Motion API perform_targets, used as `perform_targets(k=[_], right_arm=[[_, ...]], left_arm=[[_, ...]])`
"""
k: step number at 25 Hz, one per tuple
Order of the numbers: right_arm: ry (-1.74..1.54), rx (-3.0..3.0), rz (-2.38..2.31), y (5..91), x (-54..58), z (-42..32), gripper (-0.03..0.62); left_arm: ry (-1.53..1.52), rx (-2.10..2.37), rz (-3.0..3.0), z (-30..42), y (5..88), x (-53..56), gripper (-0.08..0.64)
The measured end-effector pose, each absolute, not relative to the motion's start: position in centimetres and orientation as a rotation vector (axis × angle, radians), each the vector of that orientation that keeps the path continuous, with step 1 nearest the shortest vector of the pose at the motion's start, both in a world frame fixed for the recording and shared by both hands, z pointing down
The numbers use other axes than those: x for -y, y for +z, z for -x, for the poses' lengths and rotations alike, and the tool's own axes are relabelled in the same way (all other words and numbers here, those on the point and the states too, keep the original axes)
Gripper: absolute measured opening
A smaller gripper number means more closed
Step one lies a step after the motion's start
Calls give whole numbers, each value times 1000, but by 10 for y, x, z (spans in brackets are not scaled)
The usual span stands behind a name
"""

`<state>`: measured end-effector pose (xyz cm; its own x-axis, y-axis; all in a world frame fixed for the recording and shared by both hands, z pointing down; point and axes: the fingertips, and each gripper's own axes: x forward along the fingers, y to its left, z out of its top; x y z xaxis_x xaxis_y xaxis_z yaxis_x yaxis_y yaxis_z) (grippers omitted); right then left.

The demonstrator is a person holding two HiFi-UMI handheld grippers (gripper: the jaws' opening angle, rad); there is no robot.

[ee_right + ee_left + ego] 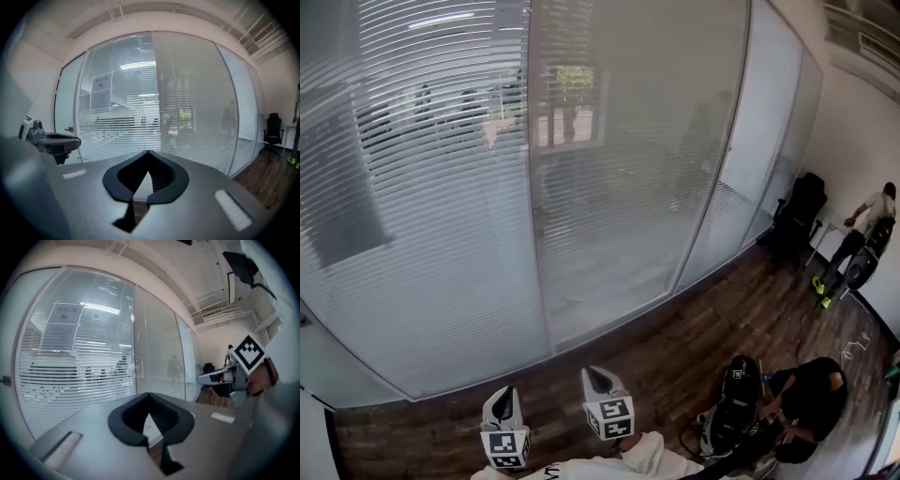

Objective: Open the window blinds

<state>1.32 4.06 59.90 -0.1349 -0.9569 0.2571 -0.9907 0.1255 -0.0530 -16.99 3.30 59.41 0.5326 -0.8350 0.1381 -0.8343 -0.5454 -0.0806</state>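
Observation:
White horizontal window blinds hang behind a long wall of glass panels ahead of me. The left panel's slats let the room behind show through, while the middle panel looks more closed. My left gripper and right gripper are low at the bottom of the head view, well short of the glass and touching nothing. The left gripper is shut and empty. The right gripper is also shut and empty. Each one shows in the other's view, the right gripper and the left gripper.
Dark wooden floor runs along the base of the glass. A crouching person and a black bag are at my lower right. Farther right stand a black office chair and another person.

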Motion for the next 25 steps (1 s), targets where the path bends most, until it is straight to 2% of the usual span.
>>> perform_targets(k=[10, 25], right_arm=[[282, 2242, -1952, 593, -54, -57, 0], [302, 2251, -1927, 602, -51, -68, 0]], left_arm=[[-247, -1471, 2736, 123, 588, -46, 0], [-278, -1505, 2719, 113, 593, -47, 0]])
